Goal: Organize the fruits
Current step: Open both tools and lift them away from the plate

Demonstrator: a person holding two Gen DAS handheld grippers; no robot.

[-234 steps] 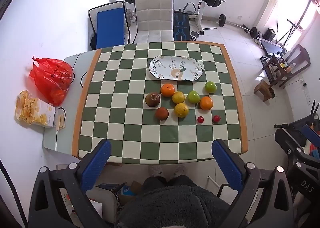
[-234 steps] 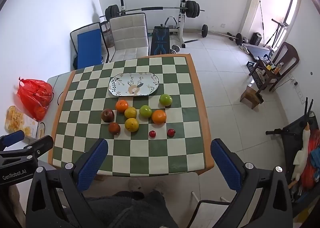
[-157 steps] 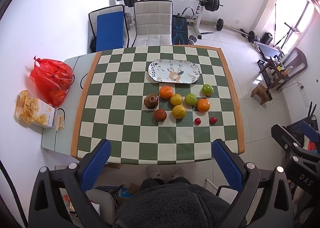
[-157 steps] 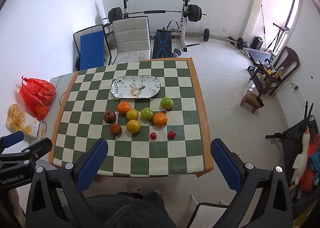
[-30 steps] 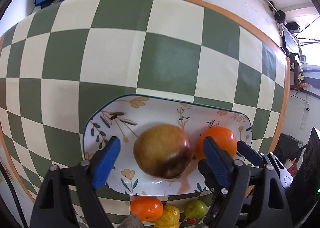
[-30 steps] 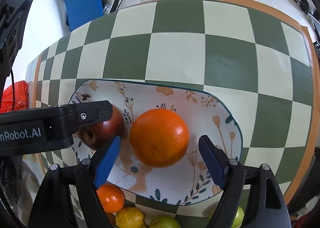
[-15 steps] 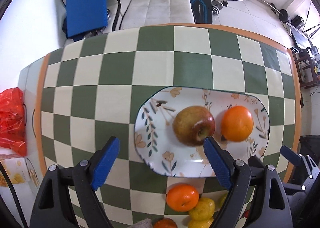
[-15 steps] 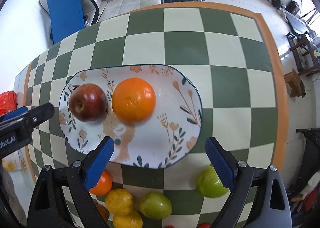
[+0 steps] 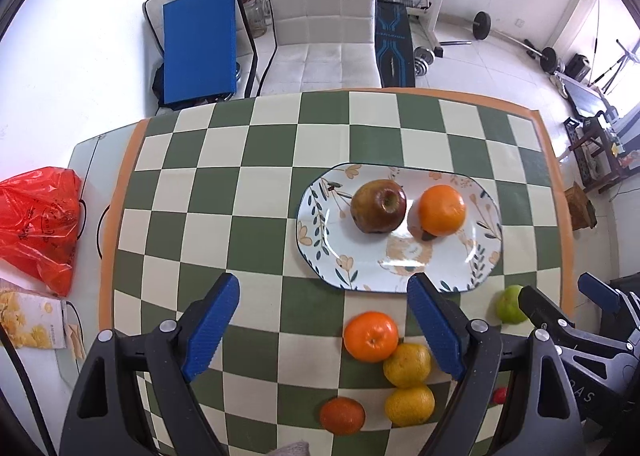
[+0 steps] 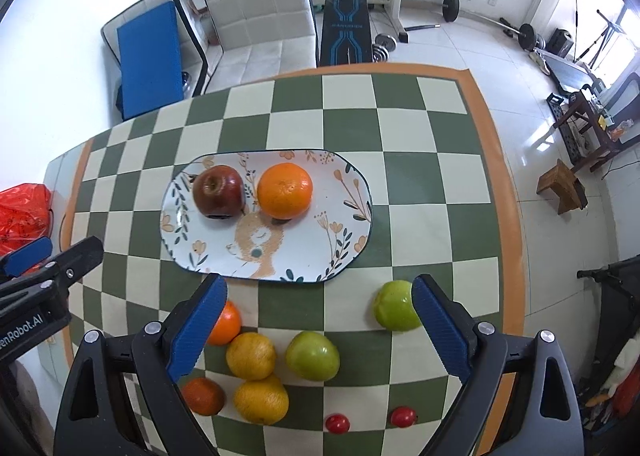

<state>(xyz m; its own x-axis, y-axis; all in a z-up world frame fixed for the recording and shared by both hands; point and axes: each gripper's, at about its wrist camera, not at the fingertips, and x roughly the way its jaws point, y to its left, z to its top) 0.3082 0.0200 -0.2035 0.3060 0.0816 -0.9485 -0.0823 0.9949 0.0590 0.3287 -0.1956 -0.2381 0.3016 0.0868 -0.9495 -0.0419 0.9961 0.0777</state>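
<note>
Since a second ago I have lifted both grippers back off the plate [image 10: 356, 192]. Left gripper [image 9: 322, 326] wide, empty. On the plate: apple [image 10: 219, 191], then orange [image 10: 284, 190], touching. Right gripper [image 10: 318, 330] wide, empty. Two fruits placed; the rest wait on the tablecloth [image 10: 420, 184].

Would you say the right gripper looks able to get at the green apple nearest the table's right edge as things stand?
Probably yes: the right gripper is open and empty, and that green apple sits alone just inside its right finger, with nothing over it.
</note>
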